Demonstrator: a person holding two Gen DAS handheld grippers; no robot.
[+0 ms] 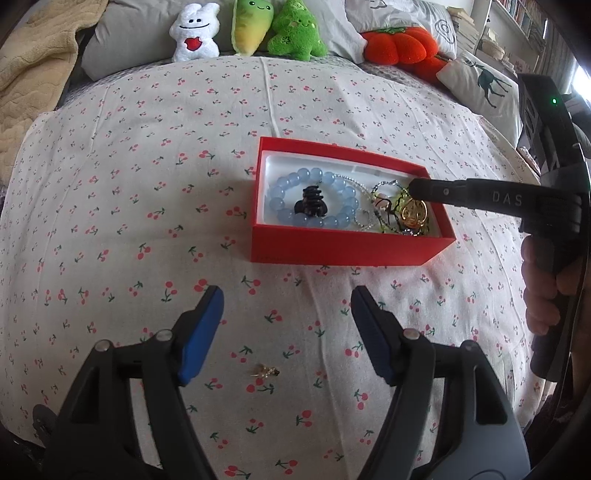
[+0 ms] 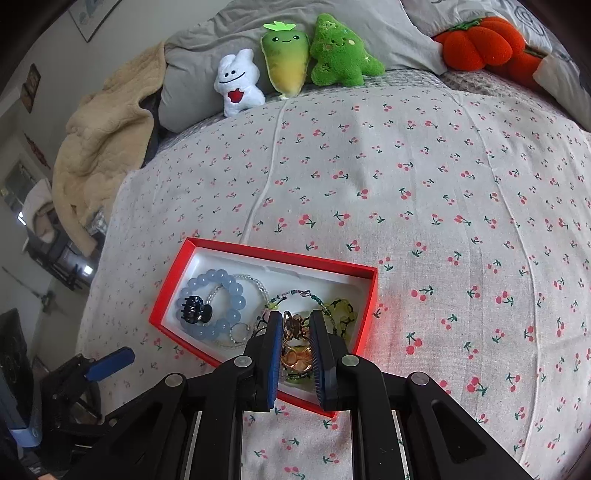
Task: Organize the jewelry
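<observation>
**A:** What lies on the bed [image 1: 147, 155]?

**B:** A cherry-print sheet covers it. A red box [image 1: 343, 247] with a white lining sits on the sheet, and I will use it as the landmark. Inside, at the box's left end, a blue bead bracelet [image 1: 291, 218] rings a black hair clip [image 1: 311, 205]. At the right end lies a tangle of chains, green beads and a gold pendant [image 1: 413, 216].

**A:** Where are the tools?

**B:** The left hand-held gripper [image 1: 286, 328] is in front of the box, above bare sheet, jaws spread wide with nothing between them. A small gold earring [image 1: 265, 370] lies on the sheet beneath it, outside the box. The right hand-held gripper [image 2: 295, 325] reaches into the box's right end, its blue pads nearly together over the gold piece; whether it actually grips anything I cannot tell.

**A:** Anything behind the box?

**B:** Plush toys [image 1: 243, 29] stand along the pillows.
</observation>
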